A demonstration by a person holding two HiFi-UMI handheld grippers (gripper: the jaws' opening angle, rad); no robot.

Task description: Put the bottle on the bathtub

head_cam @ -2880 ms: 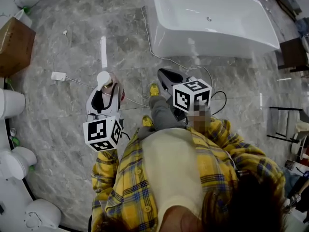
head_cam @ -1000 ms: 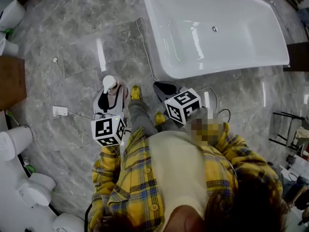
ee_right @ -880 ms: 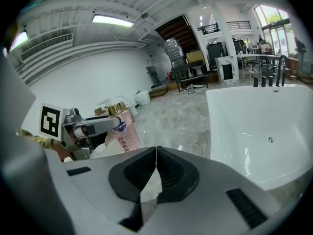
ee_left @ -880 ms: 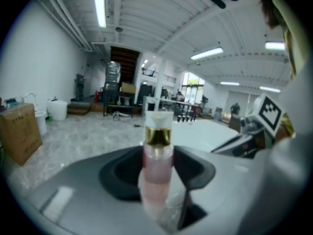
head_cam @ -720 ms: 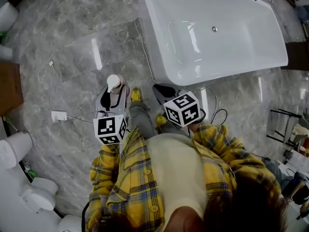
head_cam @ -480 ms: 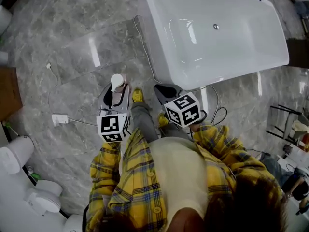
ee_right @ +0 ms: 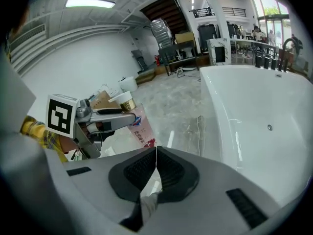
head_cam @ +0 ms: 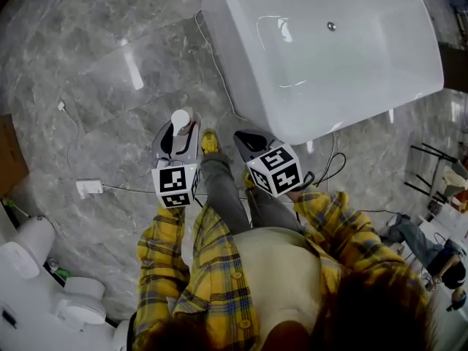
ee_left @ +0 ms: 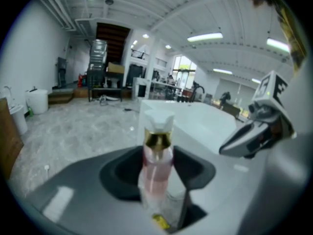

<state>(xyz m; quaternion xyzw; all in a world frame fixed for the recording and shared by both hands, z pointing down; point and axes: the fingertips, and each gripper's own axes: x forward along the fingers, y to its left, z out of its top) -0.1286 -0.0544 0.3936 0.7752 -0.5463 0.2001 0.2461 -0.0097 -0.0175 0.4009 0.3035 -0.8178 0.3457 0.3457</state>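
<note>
The bottle is pink and clear, with a gold collar and a white pump cap. It stands upright between the jaws of my left gripper, which is shut on it. In the head view, my left gripper hangs over the marble floor, left of the white bathtub. My right gripper is beside it, near the tub's front corner. In the right gripper view my right gripper has its pads pressed together with nothing held. That view also shows the bottle and the bathtub.
A cable runs along the floor by the tub's side. A white adapter lies on the floor to the left. White toilets stand at the lower left and a black rack at the right. The person's yellow shoe is between the grippers.
The person has stepped closer to the bathtub, which now fills more of the head view. Both grippers moved with them; the left one still grips the bottle.
</note>
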